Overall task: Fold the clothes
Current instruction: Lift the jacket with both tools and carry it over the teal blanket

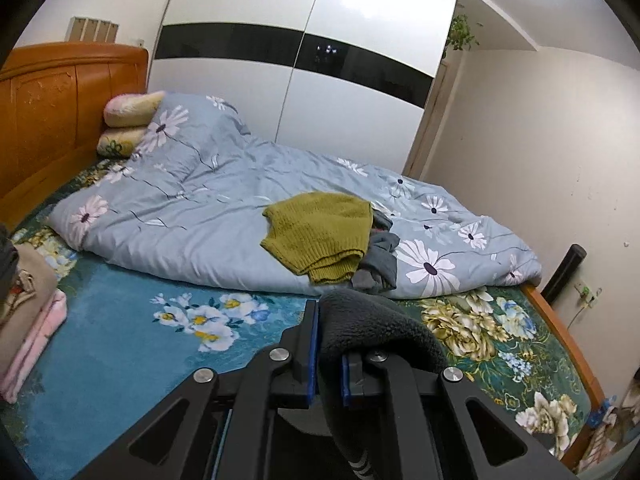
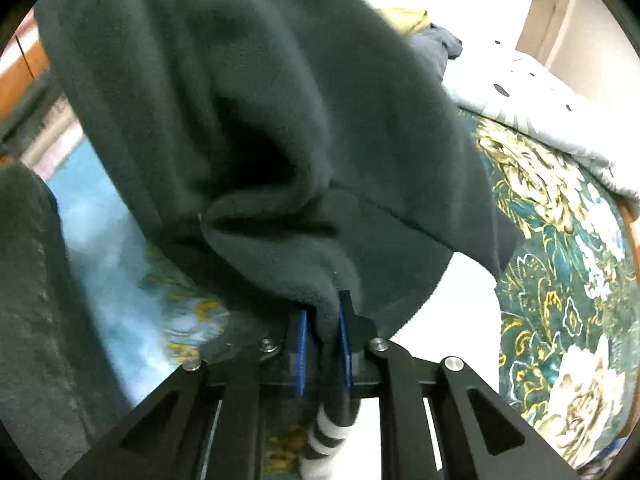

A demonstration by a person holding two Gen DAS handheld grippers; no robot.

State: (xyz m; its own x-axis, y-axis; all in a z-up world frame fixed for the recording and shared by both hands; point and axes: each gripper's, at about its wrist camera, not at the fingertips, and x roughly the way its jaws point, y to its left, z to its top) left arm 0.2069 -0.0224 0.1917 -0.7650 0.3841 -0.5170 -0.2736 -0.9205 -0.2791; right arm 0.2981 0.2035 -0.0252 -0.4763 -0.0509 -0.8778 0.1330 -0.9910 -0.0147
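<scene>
Two pillows (image 1: 130,120), one quilt (image 1: 240,184), one green sweater (image 1: 320,232), one wardrobe (image 1: 304,60).

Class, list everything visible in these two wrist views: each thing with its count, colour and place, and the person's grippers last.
dark grey fleece garment: one, clamped by both grippers, above the bed
olive knitted sweater: one, on the quilt
grey clothes: small heap, beside the sweater
folded clothes: one stack, beige and pink, left on the bedsheet
quilt: one, pale blue, floral
pillows: two, at the headboard
bedsheet: one, blue-green, floral
headboard: one, orange wood
wardrobe: one, white, black band
left gripper: shut on fleece
right gripper: shut on fleece
</scene>
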